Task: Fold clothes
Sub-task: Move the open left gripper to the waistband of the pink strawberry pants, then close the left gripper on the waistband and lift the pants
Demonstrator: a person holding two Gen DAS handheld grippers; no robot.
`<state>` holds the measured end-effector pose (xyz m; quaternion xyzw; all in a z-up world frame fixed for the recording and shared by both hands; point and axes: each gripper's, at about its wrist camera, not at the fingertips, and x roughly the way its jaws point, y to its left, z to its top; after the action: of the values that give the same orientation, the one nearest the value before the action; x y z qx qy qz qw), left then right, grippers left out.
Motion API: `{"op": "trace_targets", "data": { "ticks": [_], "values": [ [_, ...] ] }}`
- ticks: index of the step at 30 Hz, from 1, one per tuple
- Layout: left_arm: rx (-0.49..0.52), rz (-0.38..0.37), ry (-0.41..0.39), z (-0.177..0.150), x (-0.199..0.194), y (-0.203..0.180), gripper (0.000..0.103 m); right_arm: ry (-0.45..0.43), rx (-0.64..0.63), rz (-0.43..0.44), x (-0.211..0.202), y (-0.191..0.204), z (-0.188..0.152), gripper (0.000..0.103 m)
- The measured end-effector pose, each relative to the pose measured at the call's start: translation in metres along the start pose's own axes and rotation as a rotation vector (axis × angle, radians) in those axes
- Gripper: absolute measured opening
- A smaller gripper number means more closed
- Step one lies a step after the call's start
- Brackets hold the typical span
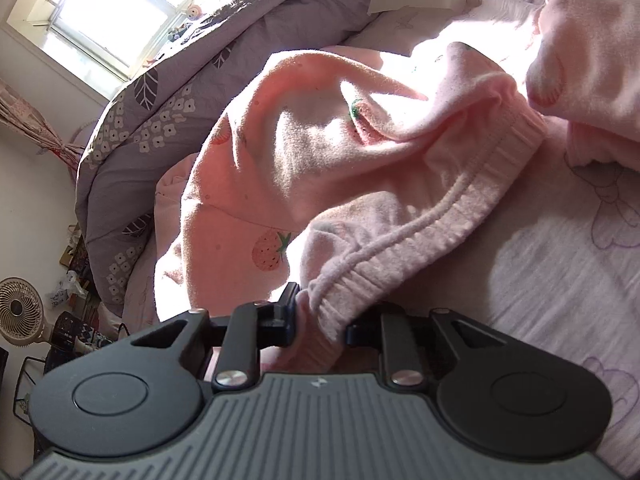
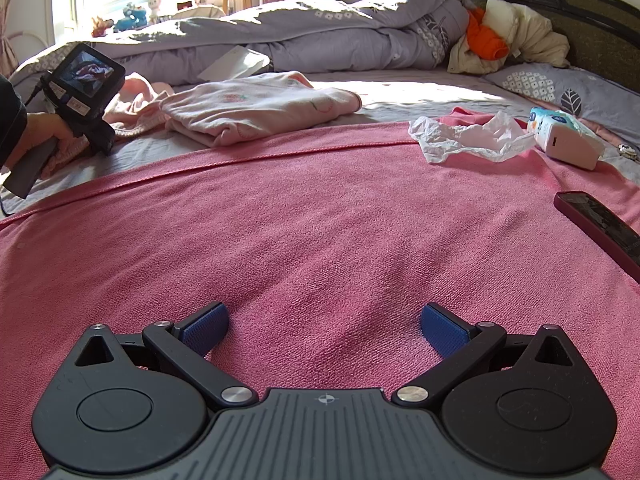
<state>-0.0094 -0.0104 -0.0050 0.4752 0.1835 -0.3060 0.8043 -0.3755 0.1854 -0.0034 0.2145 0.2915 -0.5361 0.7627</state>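
Note:
My left gripper (image 1: 320, 322) is shut on the ribbed waistband (image 1: 420, 224) of pink strawberry-print trousers (image 1: 280, 152), which bunch up in front of it on the bed. In the right wrist view the left gripper's body (image 2: 82, 92) shows at the far left, held in a hand, with pink cloth (image 2: 136, 100) beside it. A folded pale pink garment (image 2: 264, 108) lies behind the pink towel (image 2: 320, 220). My right gripper (image 2: 324, 330) is open and empty, low over the towel.
A grey floral quilt (image 2: 320, 36) is heaped along the far side of the bed. On the right lie a crumpled white plastic bag (image 2: 472, 140), a tissue pack (image 2: 564, 136) and a dark phone (image 2: 600, 224). A pillow (image 2: 560, 88) and a headboard (image 2: 580, 4) are far right.

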Motion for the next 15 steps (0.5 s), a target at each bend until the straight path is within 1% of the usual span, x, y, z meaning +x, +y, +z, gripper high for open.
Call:
{"op": "trace_targets", "data": {
  "ticks": [1, 3, 7, 8, 9, 14, 15],
  "values": [
    [-0.024, 0.0, -0.005, 0.001, -0.002, 0.004, 0.01, 0.0, 0.0, 0.001, 0.0, 0.0, 0.0, 0.103],
    [-0.067, 0.003, -0.024, 0.003, -0.007, 0.013, 0.008, 0.0, 0.001, 0.001, 0.0, 0.0, 0.0, 0.103],
    [-0.143, 0.018, -0.103, 0.013, -0.027, 0.043, 0.007, -0.001, 0.002, 0.006, -0.001, 0.0, -0.001, 0.103],
    [-0.171, 0.01, -0.121, 0.016, -0.034, 0.053, 0.007, -0.001, 0.003, 0.008, -0.001, -0.001, -0.001, 0.103],
    [-0.201, 0.001, -0.137, 0.018, -0.041, 0.062, 0.007, -0.001, 0.003, 0.011, -0.001, -0.001, -0.001, 0.103],
    [-0.374, -0.116, -0.261, 0.009, -0.106, 0.129, 0.007, 0.021, 0.004, 0.005, 0.0, 0.0, 0.004, 0.103],
    [-0.386, -0.133, -0.288, 0.005, -0.122, 0.141, 0.006, 0.031, 0.003, 0.003, 0.001, 0.0, 0.005, 0.103]
  ]
}}
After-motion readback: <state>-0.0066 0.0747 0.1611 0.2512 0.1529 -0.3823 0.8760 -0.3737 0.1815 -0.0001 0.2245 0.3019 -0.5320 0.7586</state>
